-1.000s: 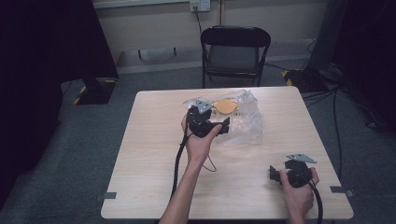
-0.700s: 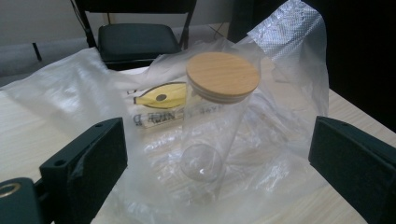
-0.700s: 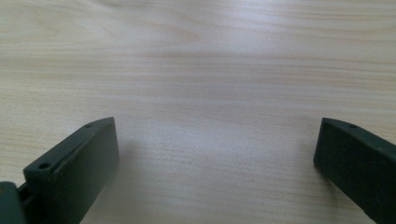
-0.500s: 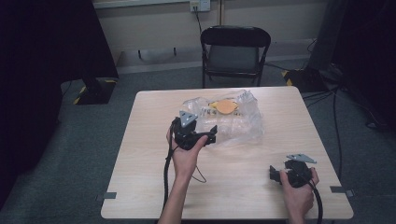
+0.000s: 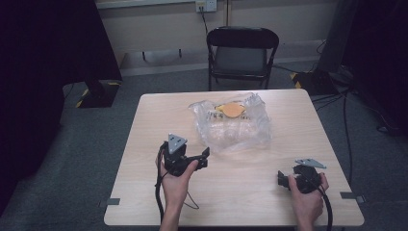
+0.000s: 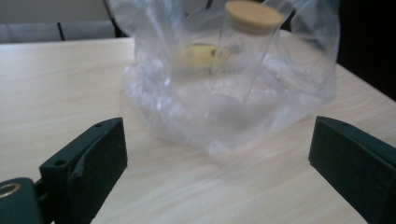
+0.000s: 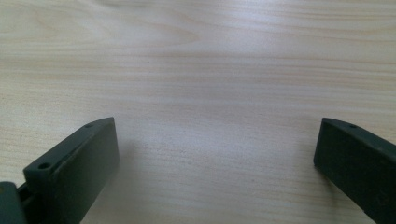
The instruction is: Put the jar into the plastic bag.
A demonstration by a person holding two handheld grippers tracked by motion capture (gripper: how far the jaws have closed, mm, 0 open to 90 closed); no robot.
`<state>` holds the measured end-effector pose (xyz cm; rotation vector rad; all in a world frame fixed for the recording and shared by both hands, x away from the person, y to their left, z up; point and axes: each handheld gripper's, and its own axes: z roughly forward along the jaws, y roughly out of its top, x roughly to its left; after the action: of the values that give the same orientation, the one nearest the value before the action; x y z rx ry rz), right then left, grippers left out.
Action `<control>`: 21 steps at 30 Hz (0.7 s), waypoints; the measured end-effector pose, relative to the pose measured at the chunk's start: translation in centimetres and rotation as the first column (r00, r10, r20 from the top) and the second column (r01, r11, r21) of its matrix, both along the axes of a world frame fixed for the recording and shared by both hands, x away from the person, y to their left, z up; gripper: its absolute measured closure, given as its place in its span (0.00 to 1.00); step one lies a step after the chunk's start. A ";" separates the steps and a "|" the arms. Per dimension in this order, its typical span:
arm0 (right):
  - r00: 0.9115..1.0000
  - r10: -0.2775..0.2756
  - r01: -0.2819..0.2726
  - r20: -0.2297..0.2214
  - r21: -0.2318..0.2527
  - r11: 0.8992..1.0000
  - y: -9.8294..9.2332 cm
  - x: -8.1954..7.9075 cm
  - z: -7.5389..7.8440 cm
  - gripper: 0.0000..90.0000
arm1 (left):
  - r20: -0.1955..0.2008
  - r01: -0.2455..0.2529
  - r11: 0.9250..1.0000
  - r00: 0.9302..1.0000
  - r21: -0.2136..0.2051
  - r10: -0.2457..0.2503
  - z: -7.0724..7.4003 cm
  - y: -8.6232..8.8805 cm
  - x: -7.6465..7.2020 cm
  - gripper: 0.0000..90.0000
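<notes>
With both the left gripper point(image 5: 204, 158) and the right gripper point(image 5: 281, 179) spread wide and empty, a cork-lidded jar point(image 6: 243, 56) stands inside a loose plastic bag point(image 5: 235, 125) at the table's far middle, apparently upright, where a snagged fold could topple it.

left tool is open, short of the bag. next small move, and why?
Probably ease the left tool forward toward the clear plastic bag. Its jaws stand wide with bare table between them, the bag lies just ahead, and the cork-lidded glass jar stands inside it. The right tool rests open, apart from the bag.
</notes>
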<state>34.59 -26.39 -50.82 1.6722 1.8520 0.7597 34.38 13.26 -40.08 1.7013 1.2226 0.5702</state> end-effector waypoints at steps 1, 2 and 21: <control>1.000 0.000 0.000 0.000 0.000 1.000 0.0 0.0 0.0 0.00 | -0.007 -0.015 1.000 1.000 0.002 0.015 -0.4 0.2 -0.2 0.04; 1.000 0.000 0.000 0.000 0.000 1.000 0.0 0.0 0.0 0.00 | -0.019 -0.021 1.000 1.000 0.005 0.021 -0.9 0.5 -0.4 0.04; 1.000 0.000 0.000 0.000 0.000 1.000 0.0 0.0 0.0 0.00 | -0.209 -0.128 0.978 0.964 0.166 0.162 -9.7 1.0 -1.7 0.04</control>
<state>34.60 -26.39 -50.82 1.6722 1.8519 0.7598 32.69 14.30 -49.81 1.8511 1.5064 0.5848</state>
